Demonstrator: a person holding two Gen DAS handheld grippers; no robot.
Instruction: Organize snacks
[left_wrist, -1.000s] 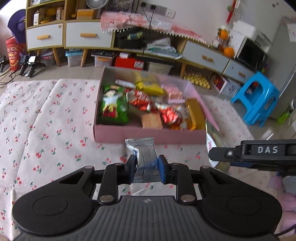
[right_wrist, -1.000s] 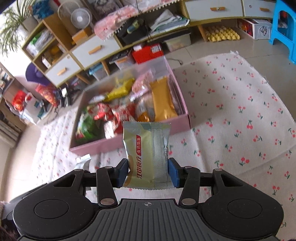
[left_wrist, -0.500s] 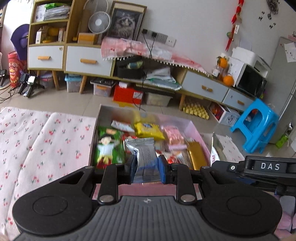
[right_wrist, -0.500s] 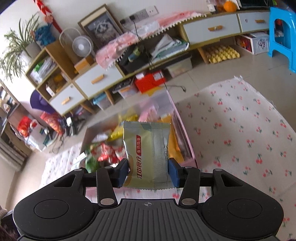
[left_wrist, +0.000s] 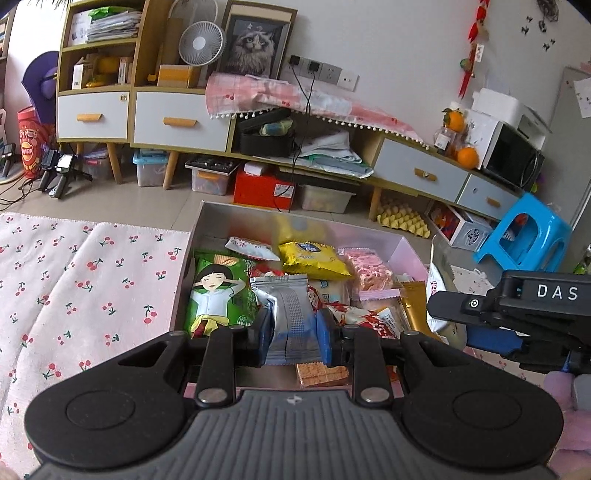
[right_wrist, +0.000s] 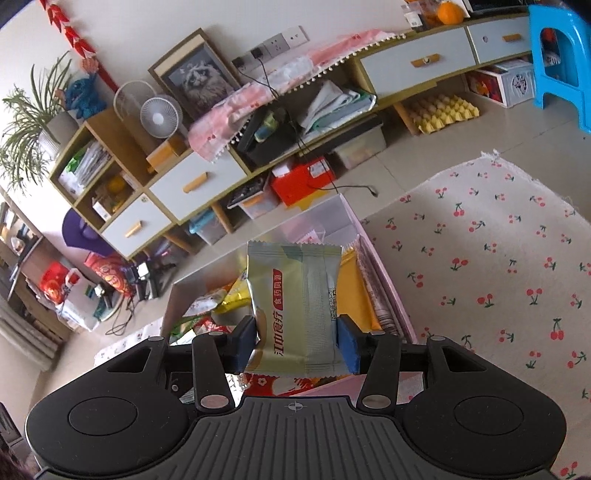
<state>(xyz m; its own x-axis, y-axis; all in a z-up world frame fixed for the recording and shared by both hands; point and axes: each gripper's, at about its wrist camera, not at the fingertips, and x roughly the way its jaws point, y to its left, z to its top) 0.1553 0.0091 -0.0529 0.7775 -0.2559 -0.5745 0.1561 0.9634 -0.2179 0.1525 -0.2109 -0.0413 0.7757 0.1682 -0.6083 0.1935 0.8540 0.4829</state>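
Hovering over the pink snack box (left_wrist: 408, 247), the left hand-held gripper (left_wrist: 293, 334) is clamped on a silver sachet (left_wrist: 290, 317); release it low into the gap at 12 o'clock. Right view: right hand-held gripper (right_wrist: 297, 341) clamps a pale-green biscuit packet (right_wrist: 295, 299) above the box's near end; lower before letting go.

**Silver packet held over the snack box**

Left gripper (left_wrist: 292, 341) clamped on a silver packet (left_wrist: 288, 314), upright between blue pads (left_wrist: 266, 341), above a pink box (left_wrist: 408, 251) of snacks. Inside: green bag (left_wrist: 218, 295) at left, yellow bag (left_wrist: 312, 258) further back, crackers (left_wrist: 321, 373) nearest. Right gripper (left_wrist: 517, 317) just beside, at right edge; grip unclear. Cherry-print cloth (left_wrist: 85, 280) at left.
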